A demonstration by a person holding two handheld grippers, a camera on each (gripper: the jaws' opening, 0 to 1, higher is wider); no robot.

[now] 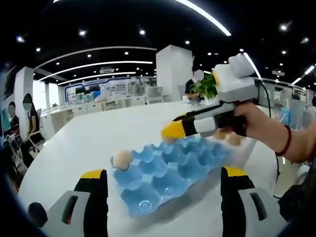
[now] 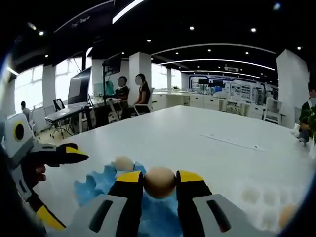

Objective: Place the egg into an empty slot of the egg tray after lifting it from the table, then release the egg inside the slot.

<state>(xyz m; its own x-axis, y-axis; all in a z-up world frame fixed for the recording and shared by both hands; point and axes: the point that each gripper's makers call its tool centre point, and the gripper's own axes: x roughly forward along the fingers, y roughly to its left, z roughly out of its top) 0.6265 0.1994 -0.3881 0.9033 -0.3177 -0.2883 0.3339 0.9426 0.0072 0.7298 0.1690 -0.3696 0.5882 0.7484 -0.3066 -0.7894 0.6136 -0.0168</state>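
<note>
A blue egg tray (image 1: 165, 180) lies on the white table (image 1: 89, 143), and one egg (image 1: 122, 159) sits in its far-left corner slot. My left gripper (image 1: 163, 173) is open, with its jaws wide on either side of the tray. My right gripper (image 1: 171, 132), held by a hand, comes in from the right above the tray's far edge. In the right gripper view, my right gripper (image 2: 159, 177) is shut on a tan egg (image 2: 159, 183) above the blue tray (image 2: 96, 186). The slotted egg (image 2: 123, 163) shows just behind. A finger (image 2: 69, 153) of the left gripper shows at the left.
Loose eggs (image 1: 234, 139) lie on the table behind the tray. A pale tray (image 2: 264, 197) with an egg (image 2: 286, 215) sits at the right. A potted plant (image 1: 205, 88) stands at the table's far end. People sit at desks (image 2: 131, 96) beyond the table.
</note>
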